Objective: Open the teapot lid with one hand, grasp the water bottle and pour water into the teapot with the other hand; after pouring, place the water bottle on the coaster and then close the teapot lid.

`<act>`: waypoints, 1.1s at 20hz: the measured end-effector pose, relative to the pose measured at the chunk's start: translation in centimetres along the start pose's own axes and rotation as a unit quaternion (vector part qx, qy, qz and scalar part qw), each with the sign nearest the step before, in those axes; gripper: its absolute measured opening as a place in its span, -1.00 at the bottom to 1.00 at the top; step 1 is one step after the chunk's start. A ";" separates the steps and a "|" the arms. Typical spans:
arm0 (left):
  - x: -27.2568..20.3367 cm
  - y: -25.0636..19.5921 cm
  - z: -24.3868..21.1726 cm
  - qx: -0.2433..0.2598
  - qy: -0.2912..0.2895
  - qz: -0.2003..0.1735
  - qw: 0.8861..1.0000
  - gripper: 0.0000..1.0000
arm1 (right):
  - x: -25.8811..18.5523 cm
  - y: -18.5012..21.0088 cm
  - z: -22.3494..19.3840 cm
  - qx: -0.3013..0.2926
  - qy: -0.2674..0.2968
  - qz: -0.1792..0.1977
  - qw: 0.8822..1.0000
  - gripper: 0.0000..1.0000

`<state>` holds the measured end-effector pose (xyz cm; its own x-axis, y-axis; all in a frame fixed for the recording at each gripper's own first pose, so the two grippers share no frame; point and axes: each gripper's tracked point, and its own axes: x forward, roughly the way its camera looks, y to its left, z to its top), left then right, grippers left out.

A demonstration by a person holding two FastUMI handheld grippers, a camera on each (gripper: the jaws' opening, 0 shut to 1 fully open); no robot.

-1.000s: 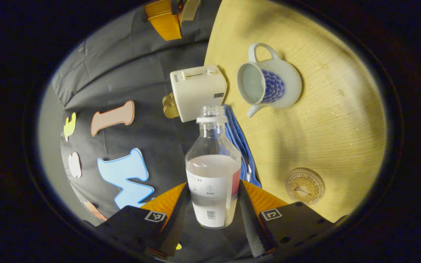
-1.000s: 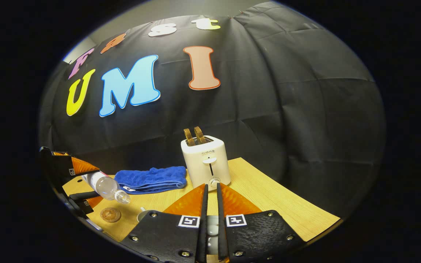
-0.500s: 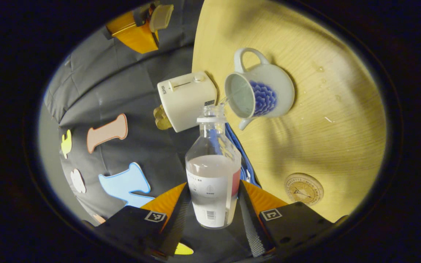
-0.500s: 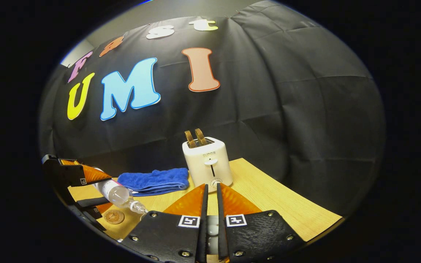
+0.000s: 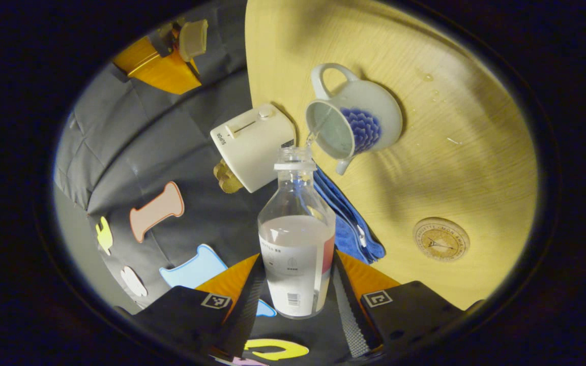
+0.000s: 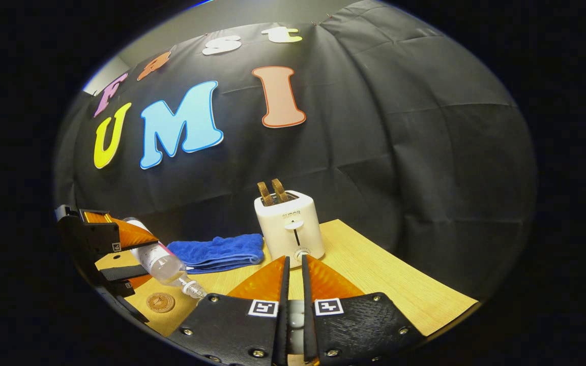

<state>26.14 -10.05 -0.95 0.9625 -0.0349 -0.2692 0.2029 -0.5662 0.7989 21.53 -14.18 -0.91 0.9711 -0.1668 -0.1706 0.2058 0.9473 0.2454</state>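
Note:
My left gripper (image 5: 298, 256) is shut on a clear water bottle (image 5: 295, 239) with a white label, tilted mouth-down toward the teapot. A thin stream of water runs from the bottle's mouth into the open white teapot (image 5: 369, 122) with a blue pattern, which stands on the wooden table. The round cork coaster (image 5: 440, 239) lies bare to the teapot's side. My right gripper (image 6: 294, 260) is shut on the pale teapot lid (image 6: 295, 319), held up in the air. In the right gripper view the tilted bottle (image 6: 163, 264) and the left gripper (image 6: 105, 244) are at the lower left, above the coaster (image 6: 160, 302).
A white toaster (image 6: 289, 226) with two slices of toast stands at the back of the table (image 6: 374, 274), with a folded blue towel (image 6: 216, 250) beside it. Water drops lie on the table (image 5: 476, 168) past the teapot. The right gripper (image 5: 171, 48) with the lid (image 5: 193, 39) hangs beyond the toaster (image 5: 252, 145).
The left gripper has tipped the bottle further toward the teapot, and water now runs from its mouth into the pot. The right gripper has hardly moved with the lid.

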 end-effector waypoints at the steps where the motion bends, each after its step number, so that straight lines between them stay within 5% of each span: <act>1: -0.1 0.2 0.0 0.010 0.001 0.001 1.000 0.69 | 0.0 0.1 0.0 0.000 0.000 0.001 1.000 -0.77; 13: -1.0 2.9 0.9 0.106 0.016 0.021 0.994 0.67 | 0.0 0.1 0.0 0.012 0.001 0.008 1.000 -0.77; 22: -1.3 2.9 1.2 0.087 0.010 0.024 0.996 0.67 | 0.0 -0.1 0.0 0.012 0.002 0.005 1.000 -0.77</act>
<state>25.27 -12.63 1.03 0.9740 -0.0509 -0.2210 0.1235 -0.6982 0.7052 21.51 -14.28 -0.95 0.9726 -0.1568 -0.1718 0.1995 0.9420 0.2699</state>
